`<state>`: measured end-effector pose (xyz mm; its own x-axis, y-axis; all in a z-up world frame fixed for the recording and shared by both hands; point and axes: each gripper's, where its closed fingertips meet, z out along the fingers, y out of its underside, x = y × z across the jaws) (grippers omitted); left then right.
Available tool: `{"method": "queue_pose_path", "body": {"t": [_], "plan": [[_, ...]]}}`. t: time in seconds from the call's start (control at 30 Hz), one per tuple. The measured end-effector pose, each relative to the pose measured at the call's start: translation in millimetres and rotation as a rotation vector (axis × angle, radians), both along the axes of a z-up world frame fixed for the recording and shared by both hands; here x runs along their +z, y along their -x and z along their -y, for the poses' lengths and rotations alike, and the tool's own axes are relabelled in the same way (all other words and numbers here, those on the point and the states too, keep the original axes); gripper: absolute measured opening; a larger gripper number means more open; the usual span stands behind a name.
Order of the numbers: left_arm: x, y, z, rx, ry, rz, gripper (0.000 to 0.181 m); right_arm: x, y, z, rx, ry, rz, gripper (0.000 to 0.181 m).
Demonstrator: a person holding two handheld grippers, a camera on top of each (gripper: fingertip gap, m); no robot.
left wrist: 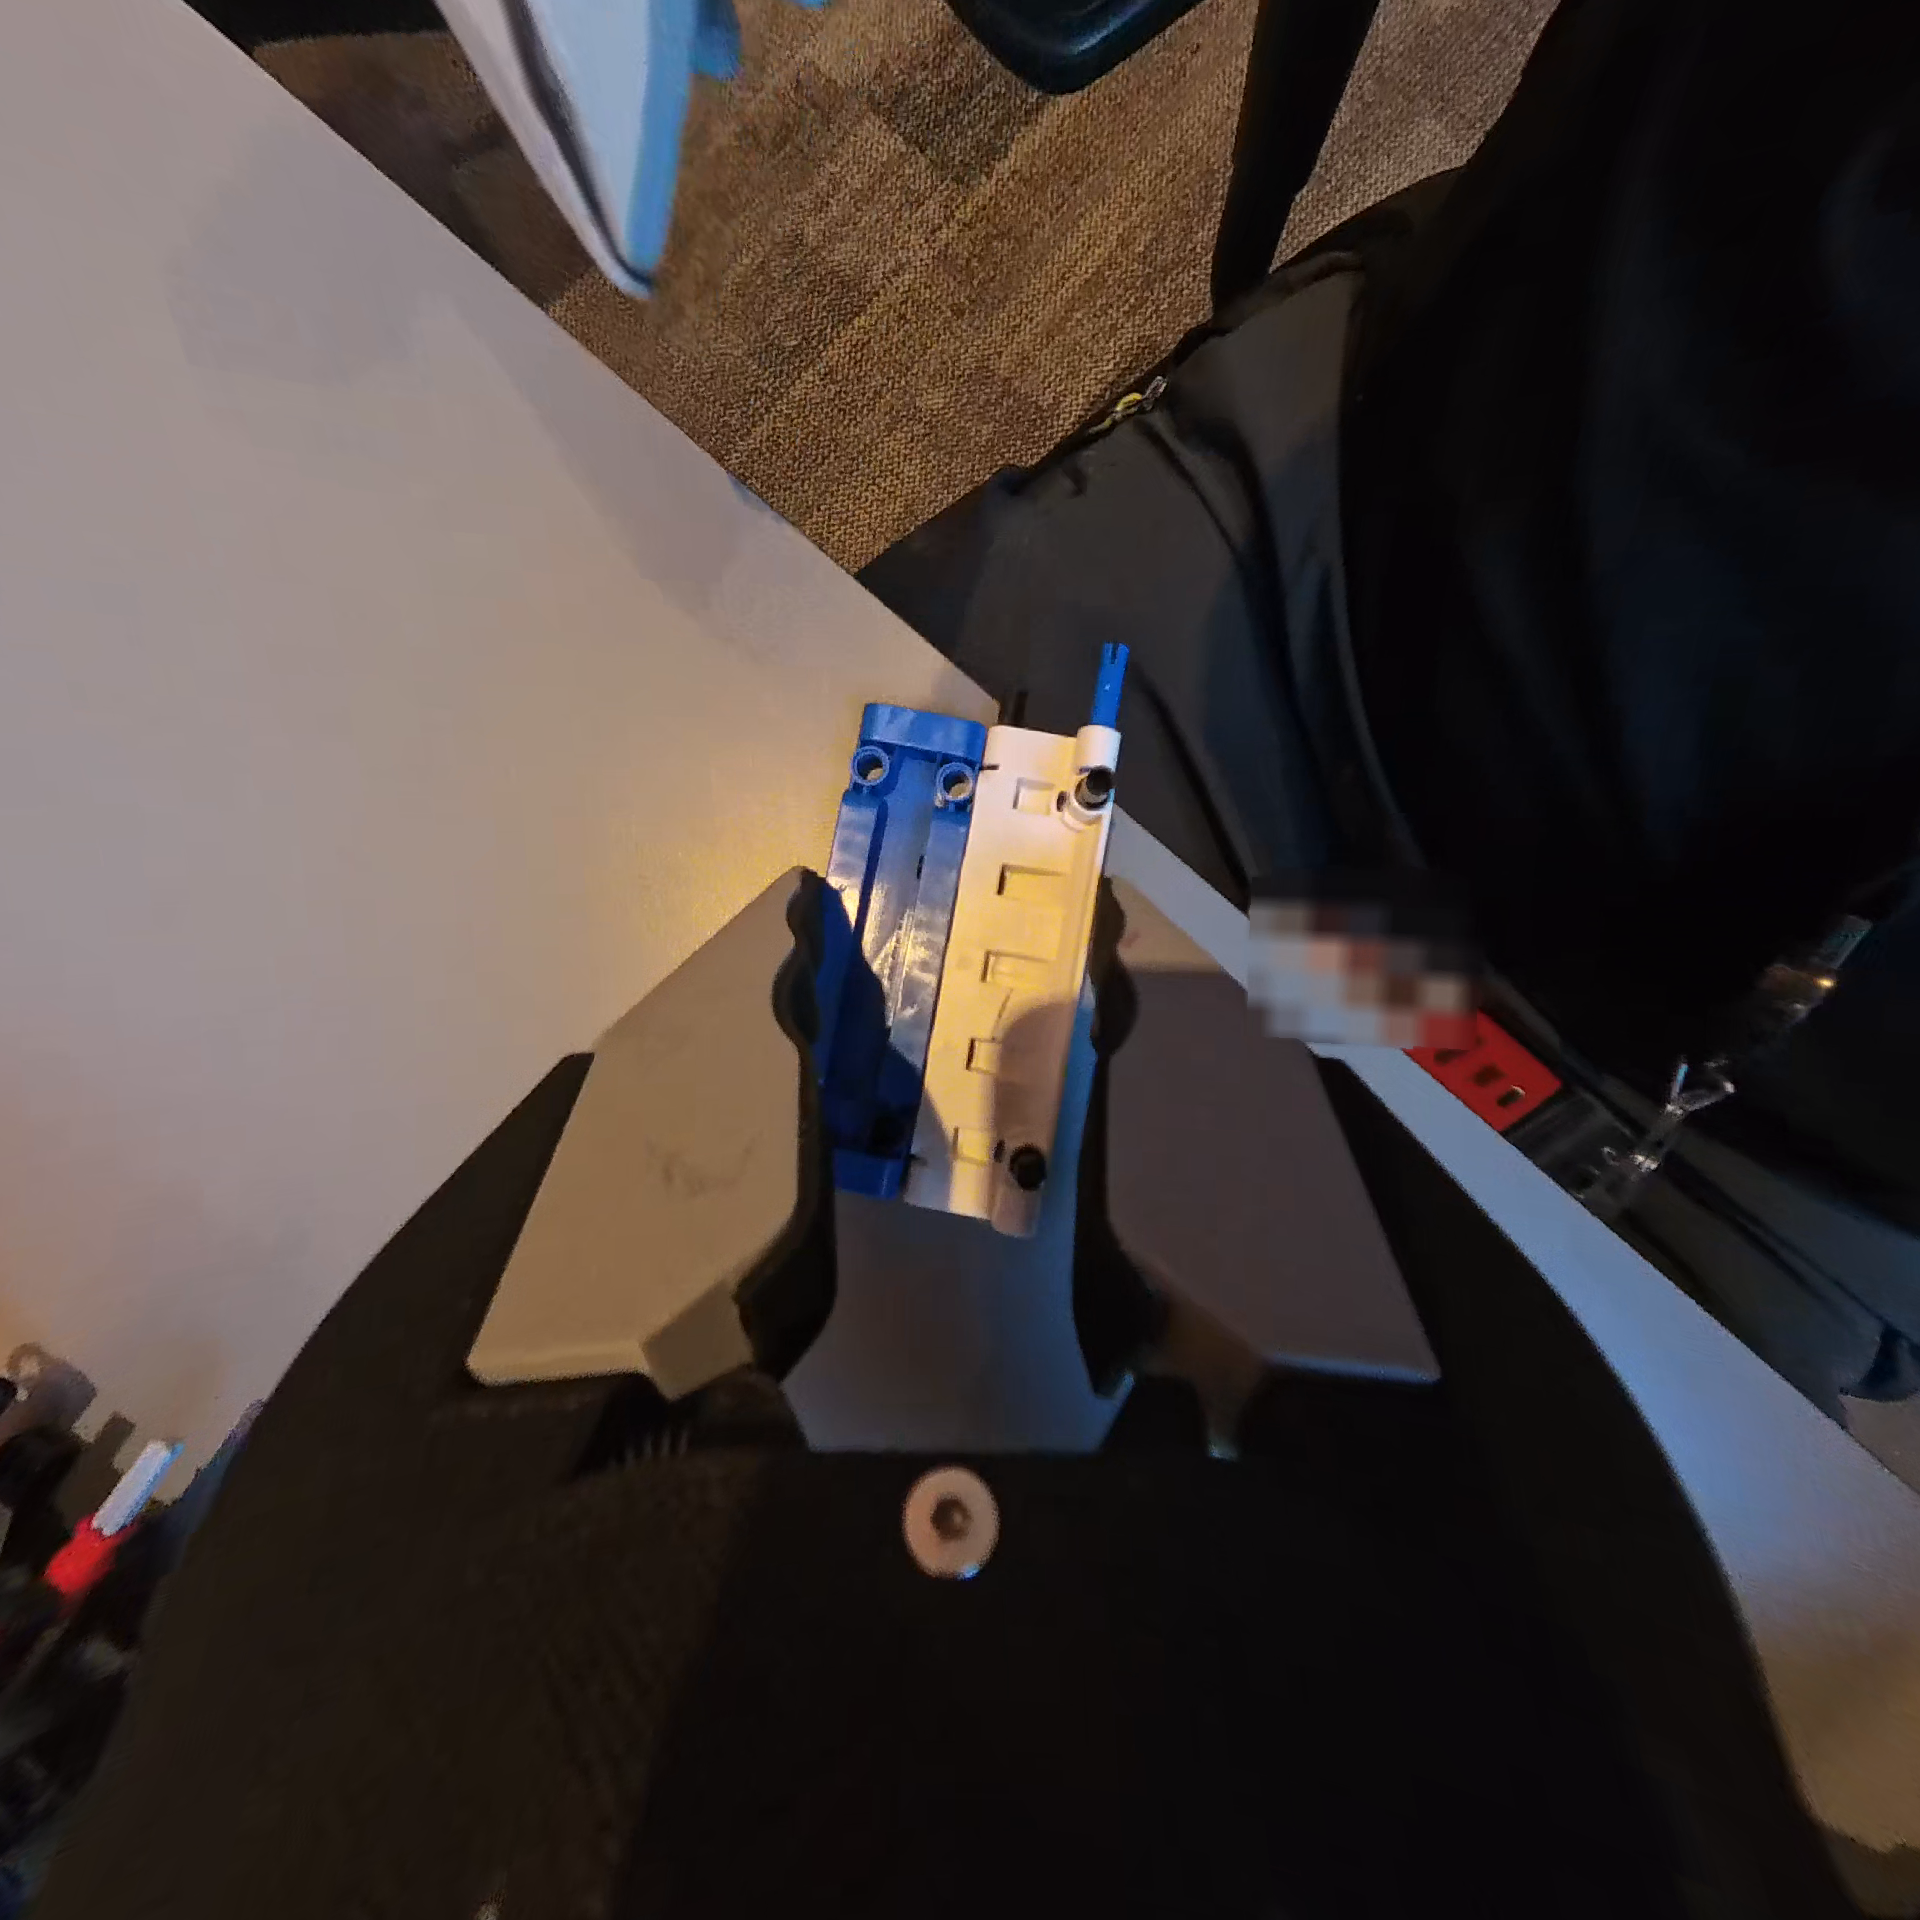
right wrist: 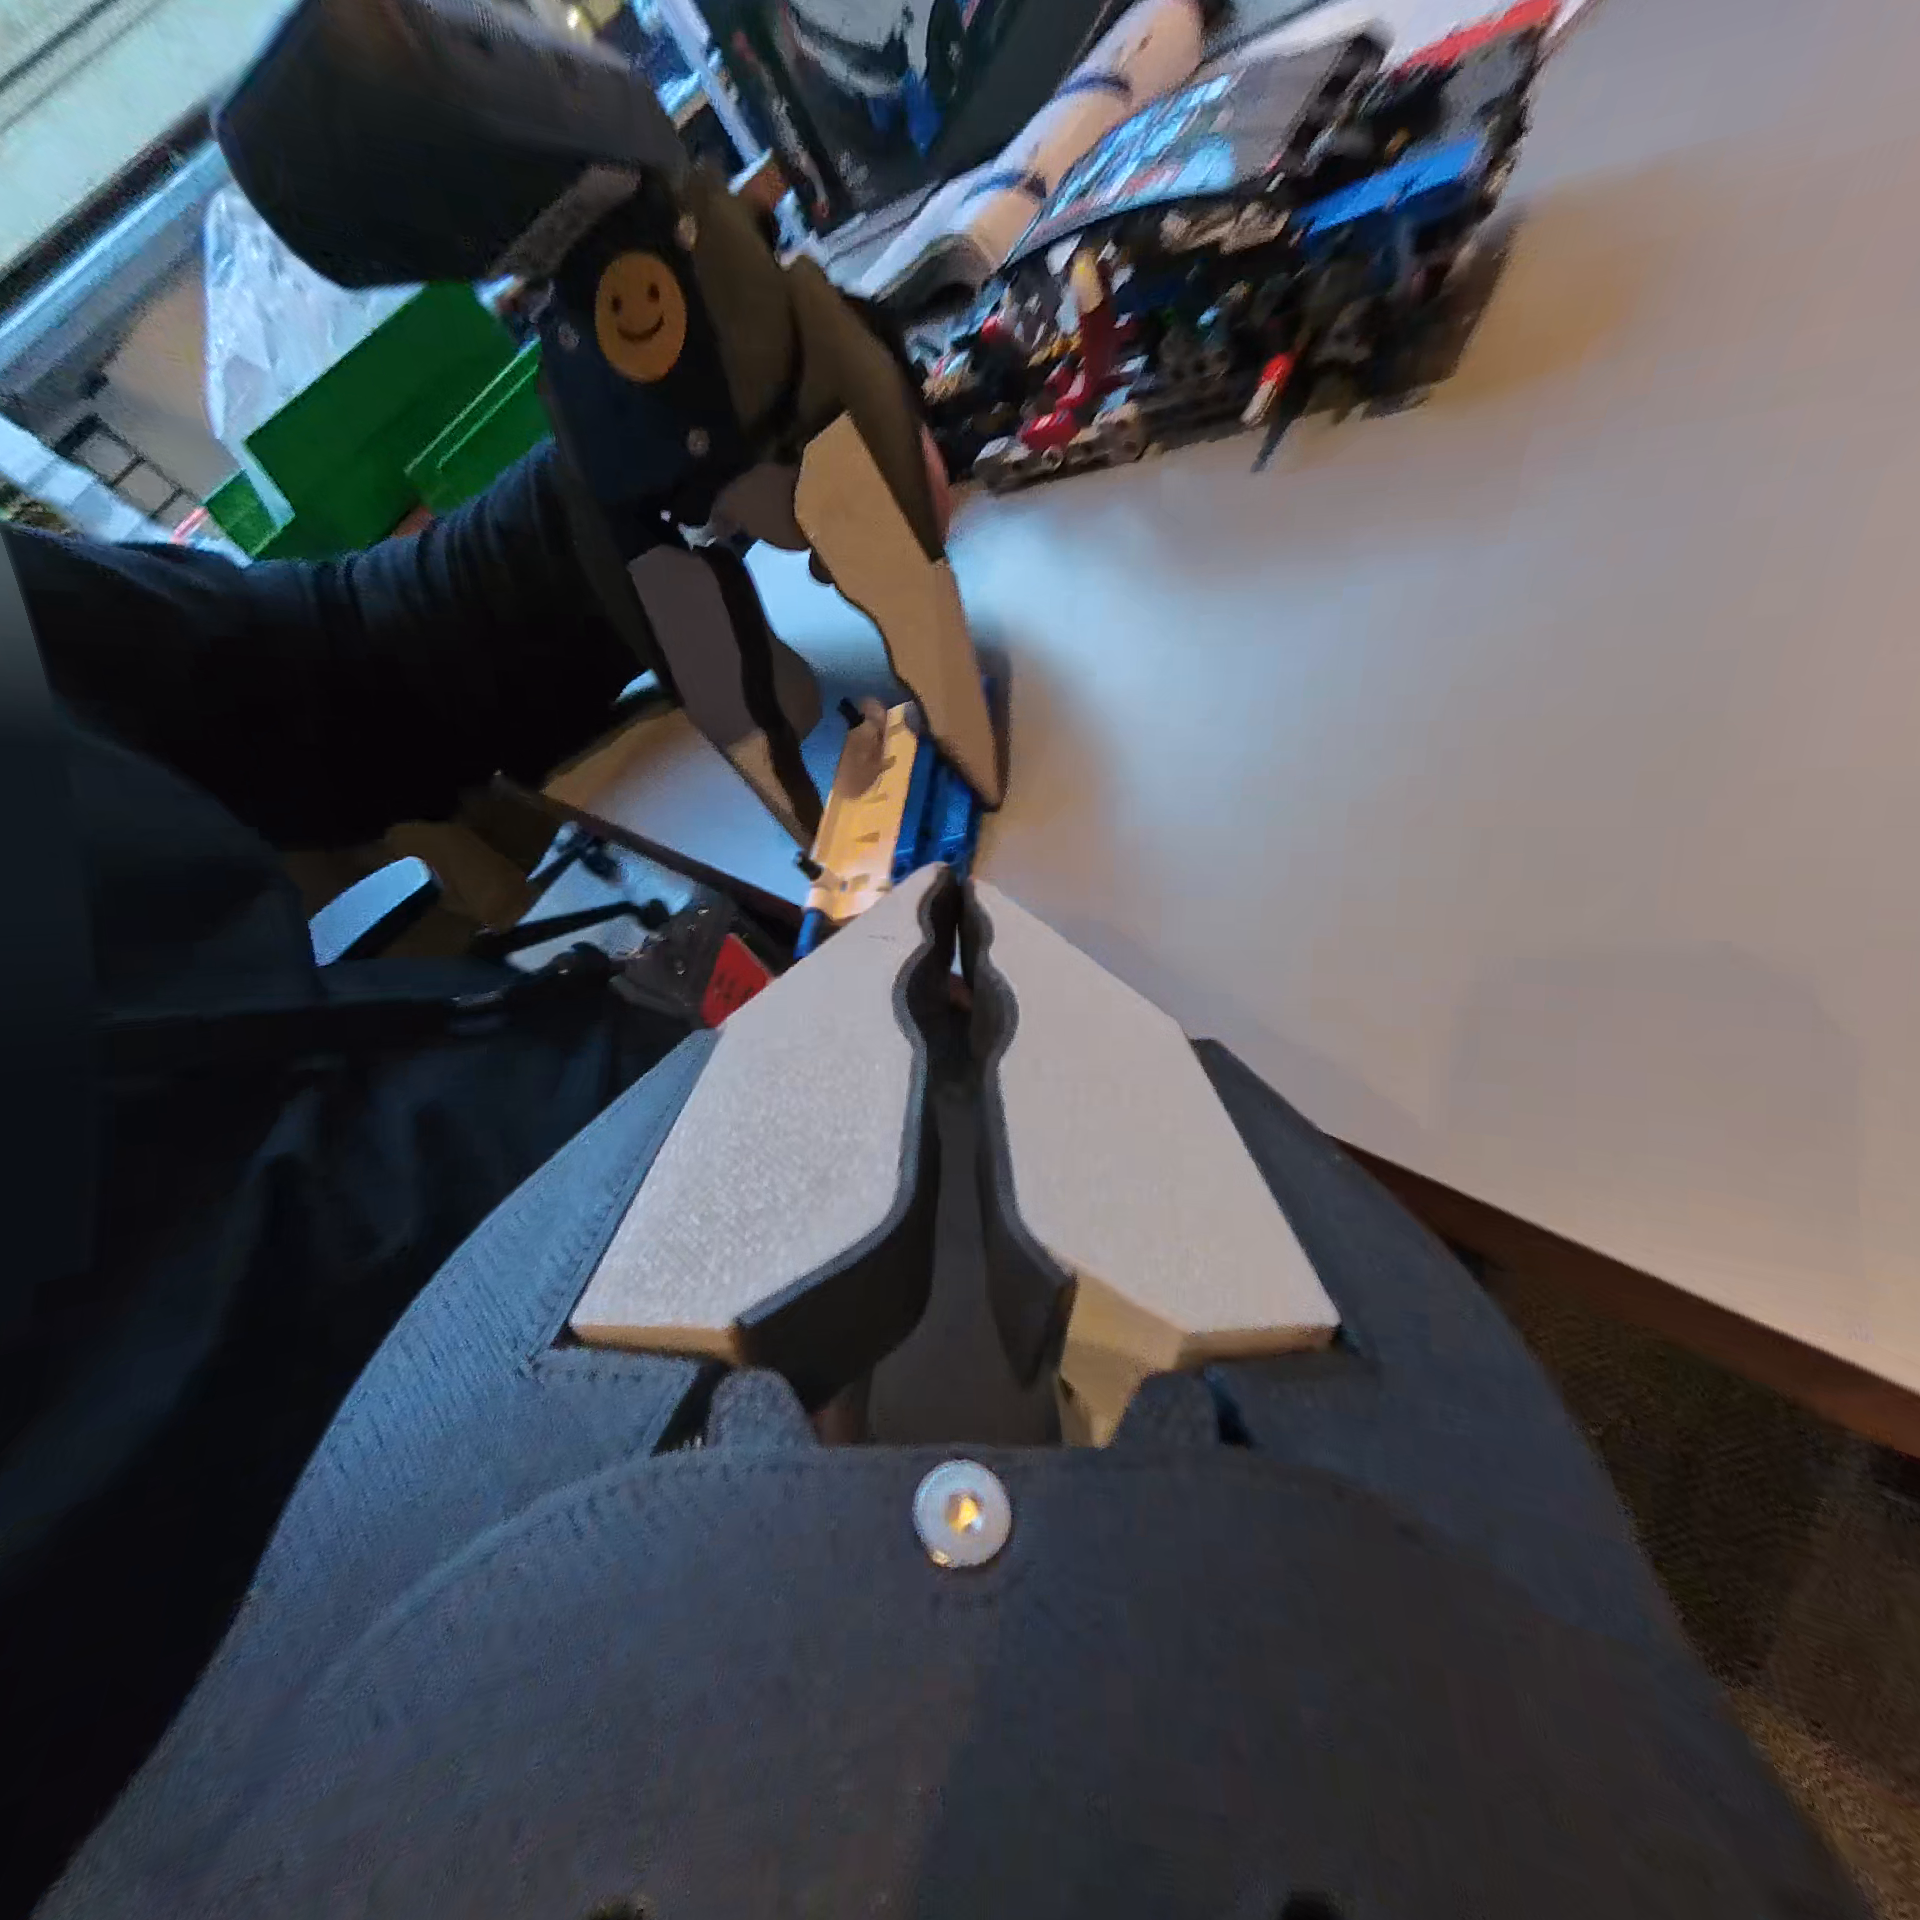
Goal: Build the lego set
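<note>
My left gripper [left wrist: 956,904] is shut on a Lego assembly: a blue panel [left wrist: 888,935] joined to a white panel [left wrist: 1023,966], with a thin blue axle [left wrist: 1108,686] sticking out of its far end. It holds the assembly above the edge of the white table [left wrist: 312,623]. In the right wrist view the left gripper [right wrist: 899,808] and the assembly [right wrist: 873,810] are straight ahead. My right gripper [right wrist: 956,888] is shut, its tips right at the near end of the assembly. I cannot tell whether a small part is pinched between them.
A partly built Lego model [right wrist: 1247,281] and an open instruction booklet [right wrist: 1143,135] lie at the far side of the table [right wrist: 1455,727]. Loose pieces [left wrist: 73,1538] lie on the table at lower left. The person's dark clothing [left wrist: 1558,520], carpet and green boxes [right wrist: 395,436] lie beyond the table edge. There is about 9 cm between the tips of the two grippers.
</note>
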<state>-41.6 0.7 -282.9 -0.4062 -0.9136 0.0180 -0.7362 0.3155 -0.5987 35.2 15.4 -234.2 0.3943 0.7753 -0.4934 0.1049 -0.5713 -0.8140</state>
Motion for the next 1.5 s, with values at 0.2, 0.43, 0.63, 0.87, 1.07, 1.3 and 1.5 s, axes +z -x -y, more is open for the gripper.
{"method": "queue_pose_path", "body": {"t": [0.2, 0.43, 0.63, 0.87, 1.07, 1.3, 1.5], "plan": [[0.3, -0.2, -1.0, 0.011, 0.018, 0.032, 0.049, 6.4, -61.1, -24.5, -0.167, -0.068, 0.025, 0.000], [0.6, -0.6, -6.3, 0.052, 0.021, 0.050, 0.049, -4.0, -93.5, -34.6, -0.253, -0.078, 0.063, 0.004], [1.1, 1.7, -13.3, 0.125, 0.027, 0.084, 0.049, -7.8, -124.0, -39.8, -0.325, -0.131, 0.126, 0.012], [1.7, -2.6, -23.2, 0.213, 0.033, 0.135, 0.050, -49.4, -188.8, -46.9, -0.442, -0.141, 0.254, 0.026], [1.7, -11.1, -53.1, 0.389, 0.023, 0.171, 0.050, -173.0, -270.1, -45.5, -0.552, -0.025, 0.397, 0.032], [1.5, -23.2, -75.4, 0.555, -0.002, 0.177, 0.049, -434.1, -339.2, -8.0, -0.467, 0.246, 0.678, 0.029], [1.7, -43.7, -101.4, 0.723, -0.046, 0.178, 0.057, -594.0, -350.5, 28.7, -0.386, 0.416, 0.885, 0.021]]}}
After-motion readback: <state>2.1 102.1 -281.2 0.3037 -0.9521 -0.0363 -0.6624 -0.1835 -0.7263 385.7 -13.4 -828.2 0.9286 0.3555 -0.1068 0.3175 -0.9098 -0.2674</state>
